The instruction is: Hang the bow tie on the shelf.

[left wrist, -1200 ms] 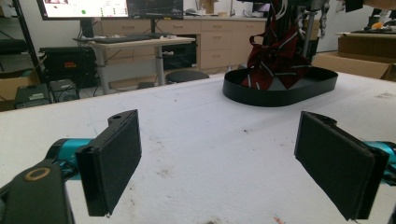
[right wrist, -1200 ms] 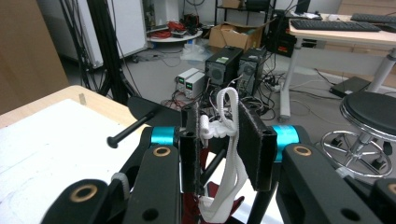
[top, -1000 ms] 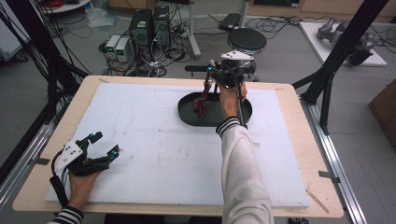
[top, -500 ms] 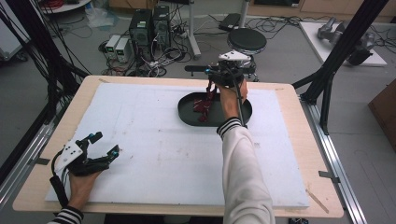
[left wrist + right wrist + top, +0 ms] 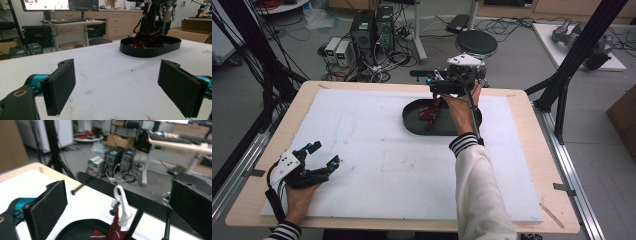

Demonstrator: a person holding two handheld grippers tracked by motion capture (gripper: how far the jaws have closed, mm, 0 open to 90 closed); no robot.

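my right gripper (image 5: 439,86), upper centre, has just opened wide, releasing the red cloth (image 5: 430,112) into the black tray (image 5: 412,122); my left gripper (image 5: 319,155) idles open, empty.

Tray (image 5: 412,122): matt black plastic. Garment (image 5: 430,111): dark red cloth. Tabletop sheet (image 5: 362,165): white, rough, stained. Table edge (image 5: 522,100): pale wood.

Both tools (image 5: 323,154) (image 5: 438,85) wide open
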